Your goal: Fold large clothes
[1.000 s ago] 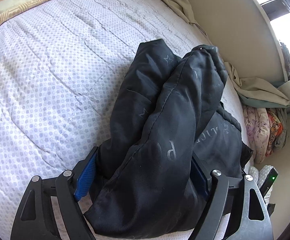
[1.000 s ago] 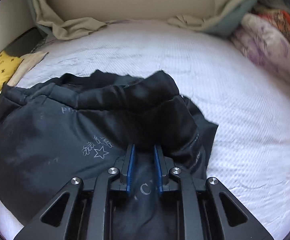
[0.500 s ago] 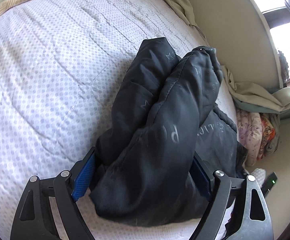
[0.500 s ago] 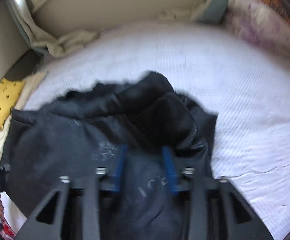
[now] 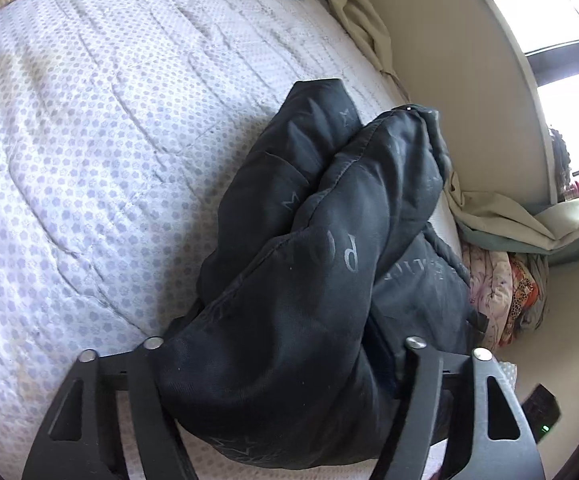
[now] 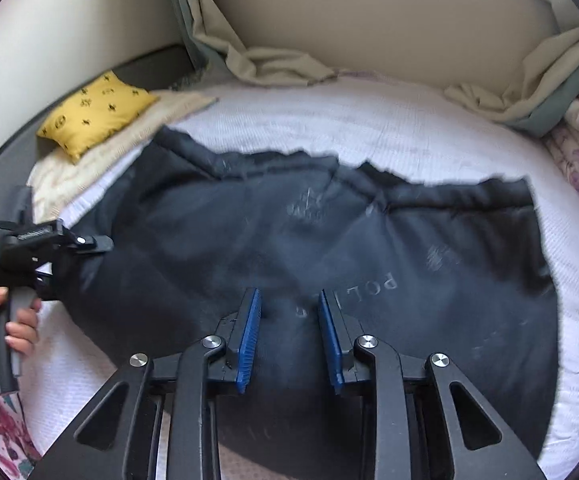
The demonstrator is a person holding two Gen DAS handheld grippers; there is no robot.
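White quilted mattress (image 5: 89, 168), beige wall behind. Black garment (image 6: 329, 264) is spread across it. Left gripper (image 5: 281, 360) is spread wide around a bunched fold of the garment, pads hidden. Right gripper (image 6: 291, 336) is held parted above the fabric, nothing clamped. Yellow pillow (image 6: 93, 112) is seen at the far left.

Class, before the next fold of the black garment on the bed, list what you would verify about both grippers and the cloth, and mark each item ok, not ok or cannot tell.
1. Right gripper released: ok, jaws apart above the cloth.
2. Left gripper has the bundle: cannot tell, black garment bulges between wide jaws, pads hidden.
3. Garment spread flat: not ok, bunched at the left gripper's end.
4. Garment fully on the bed: cannot tell, near edge is hidden.
5. Yellow pillow apart from the garment: ok.
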